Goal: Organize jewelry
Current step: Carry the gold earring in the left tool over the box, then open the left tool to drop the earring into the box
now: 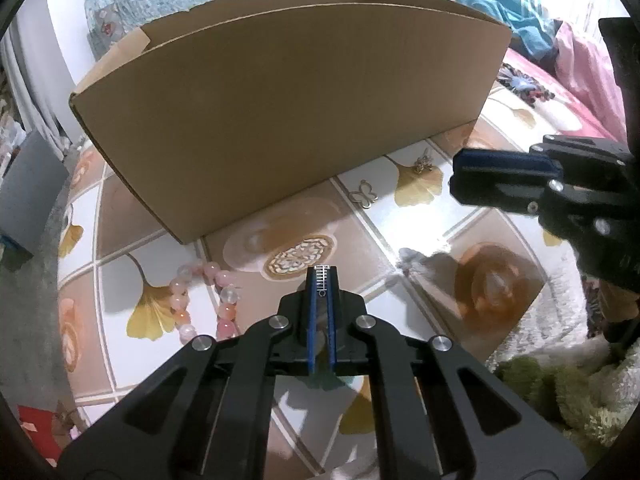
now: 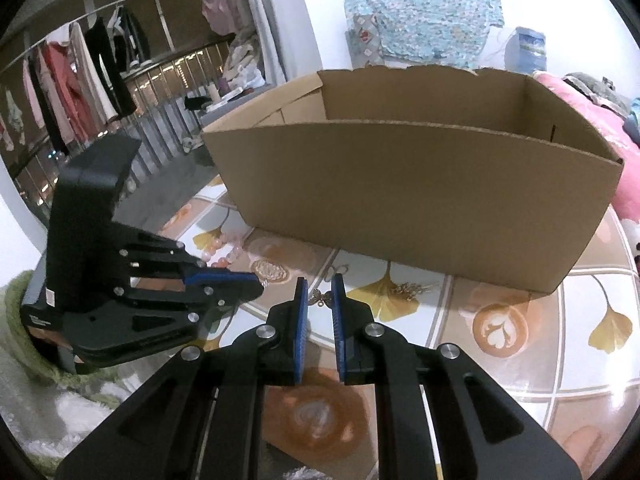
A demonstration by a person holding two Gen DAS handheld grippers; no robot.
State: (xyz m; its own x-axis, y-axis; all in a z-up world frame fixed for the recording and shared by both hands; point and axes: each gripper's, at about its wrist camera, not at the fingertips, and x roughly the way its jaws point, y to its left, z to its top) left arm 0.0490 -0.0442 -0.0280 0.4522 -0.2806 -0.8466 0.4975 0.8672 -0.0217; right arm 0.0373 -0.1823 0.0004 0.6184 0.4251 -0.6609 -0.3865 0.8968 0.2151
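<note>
Silver comb-shaped charm (image 1: pixel 321 279) is pinched at the tips of my left gripper (image 1: pixel 322 280), short of the cardboard box (image 1: pixel 288 120) ahead. Right gripper (image 2: pixel 319 292) sits apart around the butterfly charm (image 2: pixel 322 298). Thin grip, so it could slip out.

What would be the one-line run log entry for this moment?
left tool: shut on silver clip | right tool: open, before butterfly charm | bead bracelet: on table | box: upright

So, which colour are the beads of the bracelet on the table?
The bead bracelet is pale pink, white and orange, seen best from the left wrist.
</note>
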